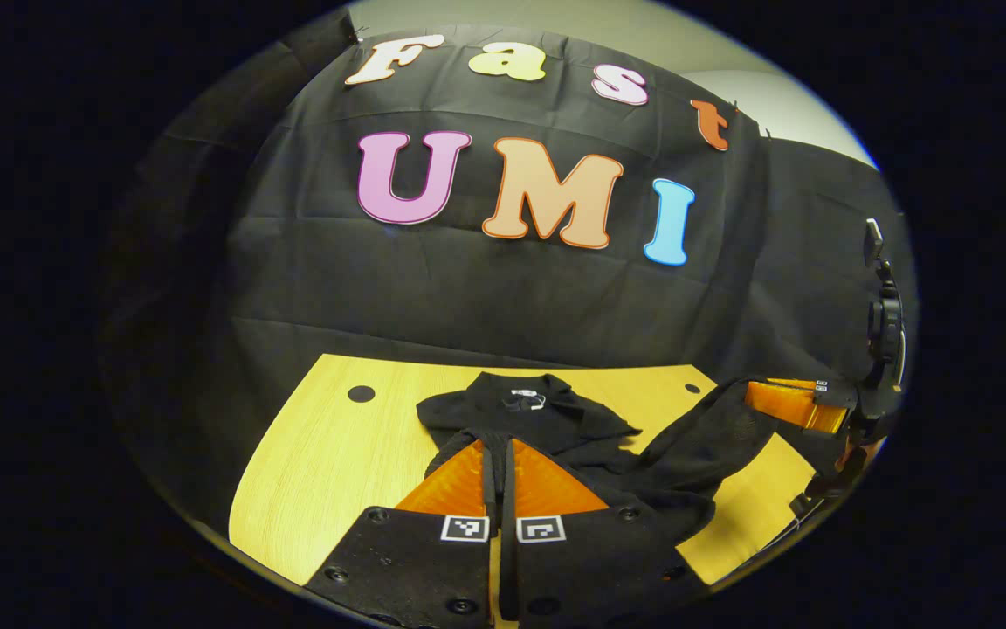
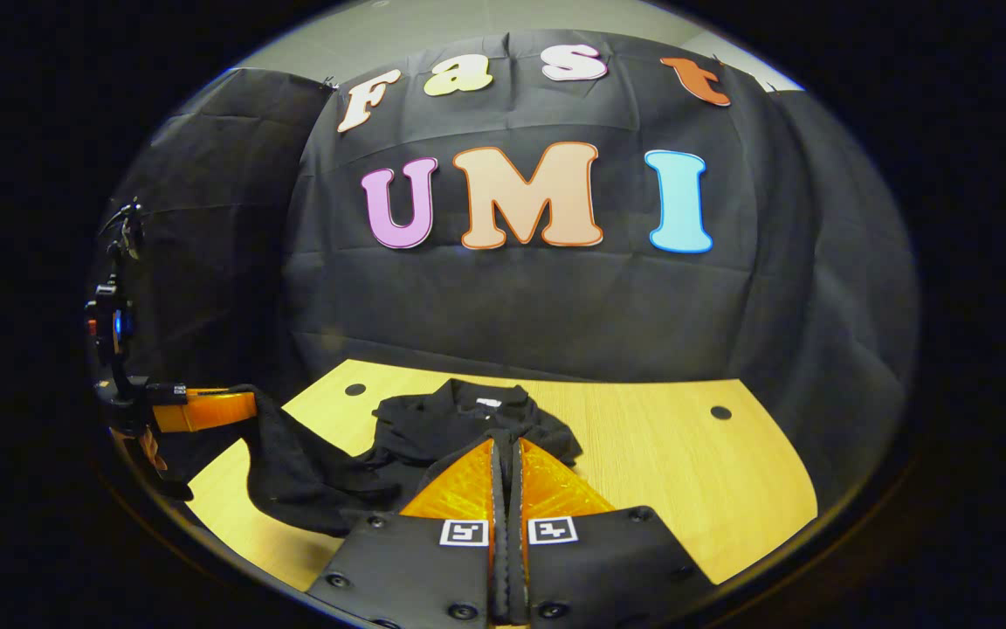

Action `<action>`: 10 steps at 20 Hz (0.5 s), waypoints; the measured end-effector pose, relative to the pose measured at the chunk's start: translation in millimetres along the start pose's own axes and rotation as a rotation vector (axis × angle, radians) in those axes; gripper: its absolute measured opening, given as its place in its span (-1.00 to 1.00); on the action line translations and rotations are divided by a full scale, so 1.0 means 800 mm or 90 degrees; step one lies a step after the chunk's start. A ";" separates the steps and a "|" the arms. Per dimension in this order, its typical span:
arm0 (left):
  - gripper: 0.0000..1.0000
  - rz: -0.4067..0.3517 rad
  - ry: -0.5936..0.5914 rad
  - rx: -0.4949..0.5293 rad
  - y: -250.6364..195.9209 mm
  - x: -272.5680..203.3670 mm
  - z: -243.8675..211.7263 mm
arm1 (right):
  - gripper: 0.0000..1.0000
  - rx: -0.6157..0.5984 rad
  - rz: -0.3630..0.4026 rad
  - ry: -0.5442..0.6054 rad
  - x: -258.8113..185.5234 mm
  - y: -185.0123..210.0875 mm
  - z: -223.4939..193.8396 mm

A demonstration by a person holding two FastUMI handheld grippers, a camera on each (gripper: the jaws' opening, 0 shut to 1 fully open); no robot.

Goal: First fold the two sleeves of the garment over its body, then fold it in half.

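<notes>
Garment (image 1: 547, 419) bunched mid-table (image 1: 328, 454), bare wood toward right edge. Left gripper (image 1: 498, 454) clamped on cloth at near hem. Right gripper (image 2: 505, 454) clamped on cloth too, lifted fold hanging between them.

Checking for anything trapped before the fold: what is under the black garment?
The black garment lies on the yellow wooden table, bare wood showing all around it. Whatever lies beneath the cloth itself is covered and cannot be seen.
</notes>
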State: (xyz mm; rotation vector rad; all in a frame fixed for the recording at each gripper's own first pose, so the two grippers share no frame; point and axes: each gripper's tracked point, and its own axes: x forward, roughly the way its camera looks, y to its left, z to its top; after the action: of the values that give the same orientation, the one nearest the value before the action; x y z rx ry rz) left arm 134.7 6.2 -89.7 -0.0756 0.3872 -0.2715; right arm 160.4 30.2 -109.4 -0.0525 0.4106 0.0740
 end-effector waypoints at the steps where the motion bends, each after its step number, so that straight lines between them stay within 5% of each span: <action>1: -1.00 0.003 -0.014 -0.009 0.000 0.011 0.014 | -0.96 -0.004 -0.001 -0.008 0.008 -0.004 0.010; 10: -1.00 0.085 -0.047 -0.047 0.022 0.104 0.056 | -0.96 0.018 0.052 -0.023 0.106 -0.029 0.069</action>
State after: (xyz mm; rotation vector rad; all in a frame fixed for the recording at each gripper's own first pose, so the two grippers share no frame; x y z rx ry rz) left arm 230.3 1.3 -80.8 -0.1312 0.3275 -0.1215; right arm 261.3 16.1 -92.0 -0.0068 0.3771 0.1496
